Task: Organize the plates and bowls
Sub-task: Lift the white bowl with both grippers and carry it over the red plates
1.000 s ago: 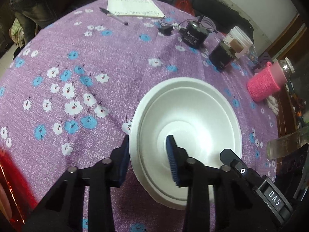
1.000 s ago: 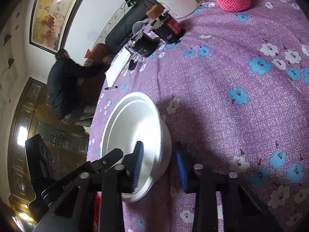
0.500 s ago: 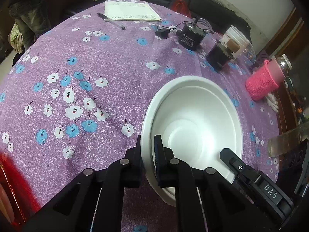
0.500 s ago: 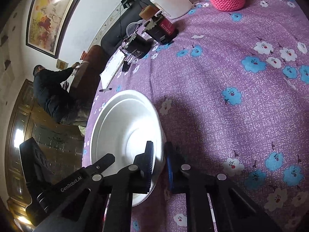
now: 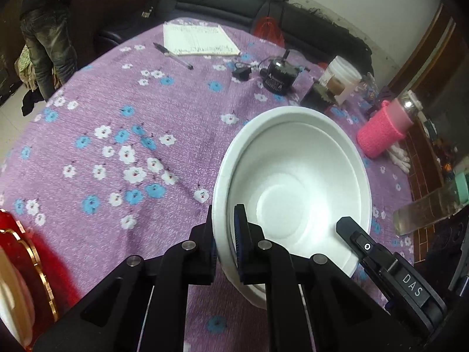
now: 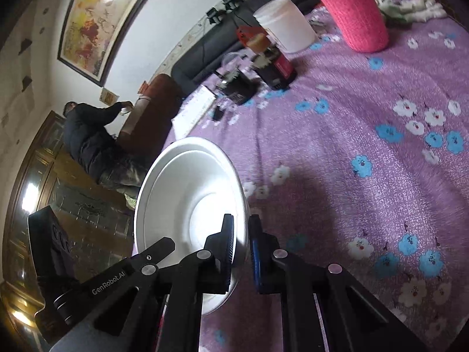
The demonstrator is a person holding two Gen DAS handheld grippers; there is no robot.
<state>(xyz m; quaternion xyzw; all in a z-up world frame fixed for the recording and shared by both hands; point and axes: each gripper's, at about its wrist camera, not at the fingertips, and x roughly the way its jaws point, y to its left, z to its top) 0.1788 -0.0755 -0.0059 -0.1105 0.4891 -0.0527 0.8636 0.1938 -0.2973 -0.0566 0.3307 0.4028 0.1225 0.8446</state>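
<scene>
A white foam bowl, with a second rim line just inside its edge, hangs tilted above the purple flowered tablecloth. My left gripper is shut on the bowl's near left rim, one pad inside and one outside. In the right wrist view the same bowl fills the lower left, and my right gripper is shut on its right rim. The other hand's black gripper body shows at the bowl's lower right in the left view.
A pink knitted bottle sleeve, a white tub, black devices, a notepad and a pen sit toward the table's far side. A red-and-gold dish lies at the lower left. A person stands beyond the table.
Both grippers closed onto the bowl's rim from opposite sides and lifted it off the cloth; the bowl now tilts and sits higher in both views.
</scene>
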